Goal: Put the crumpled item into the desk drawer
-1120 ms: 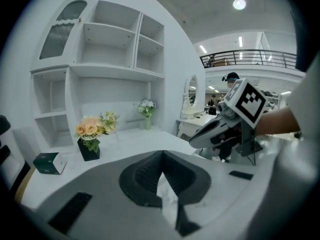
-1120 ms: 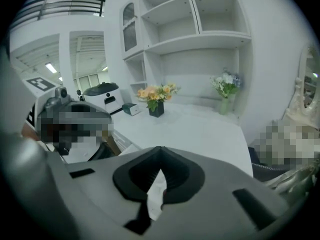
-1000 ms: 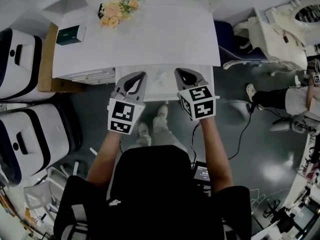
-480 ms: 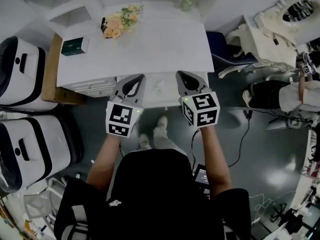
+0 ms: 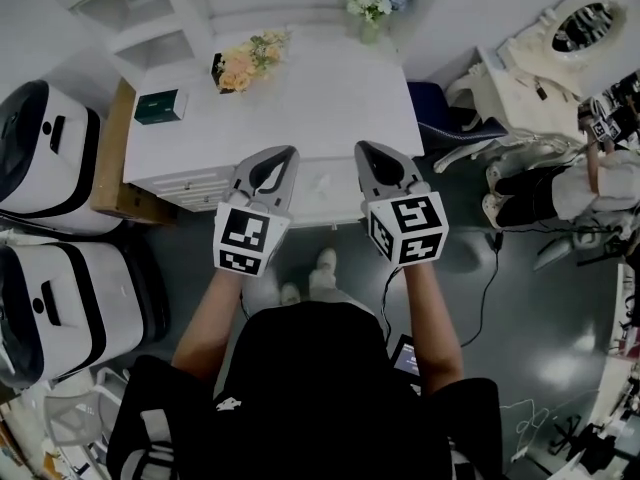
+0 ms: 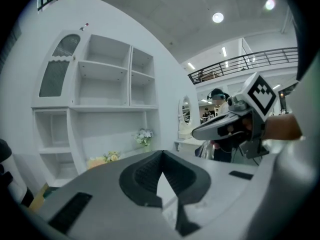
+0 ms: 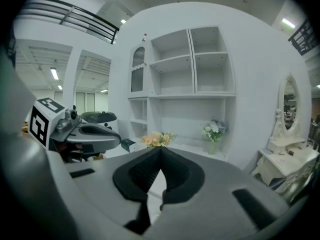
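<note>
The crumpled item [image 5: 321, 180] seems to lie as a faint white wad on the floor of the open drawer [image 5: 340, 211]. It is white on white, so I cannot be sure of its outline. The drawer juts toward 6 o'clock from the front edge of the desk [image 5: 300, 98]. The left gripper [image 5: 281, 155] hangs just beside the wad at its 9 o'clock and the right gripper [image 5: 366, 149] at its 3 o'clock. Both have their fingers pressed together with nothing between them, as each gripper view shows. I judge the placing done and the closing of the drawer to be the step in hand. It would go best with both closed tips set on the drawer's front at 6 o'clock, pushing evenly toward 12 so that it slides square. The wad must stay low enough not to jam. The peach flowers [image 5: 243, 63] at 11 o'clock and the green box [image 5: 160, 105] at 10 o'clock stand well apart.
</note>
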